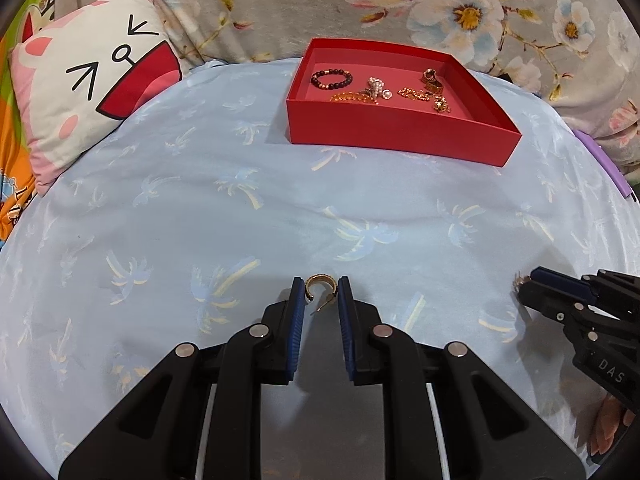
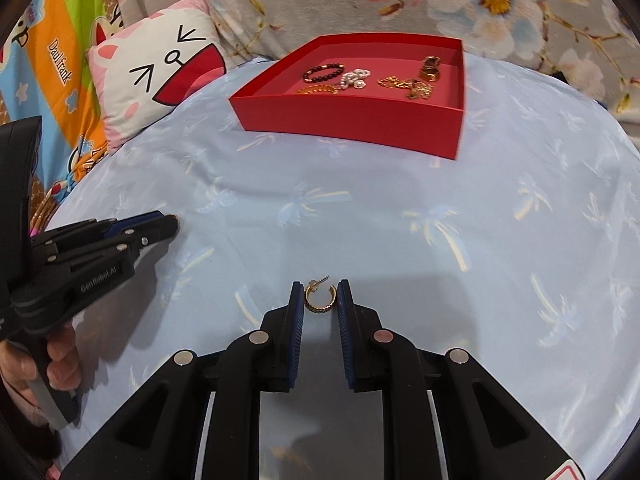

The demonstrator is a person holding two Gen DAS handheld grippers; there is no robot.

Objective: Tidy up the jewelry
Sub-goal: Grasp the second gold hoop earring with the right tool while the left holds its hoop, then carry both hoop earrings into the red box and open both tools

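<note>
Earrings: two gold hoops, one pinched in each claw above the bed.
Left claw (image 1: 321, 294): clenched on a hoop earring (image 1: 318, 289).
Right claw (image 2: 321, 294): clenched on its matching hoop (image 2: 319, 300).
Red box (image 2: 352, 120): straight ahead, well apart; right claw seems nearer.
</note>
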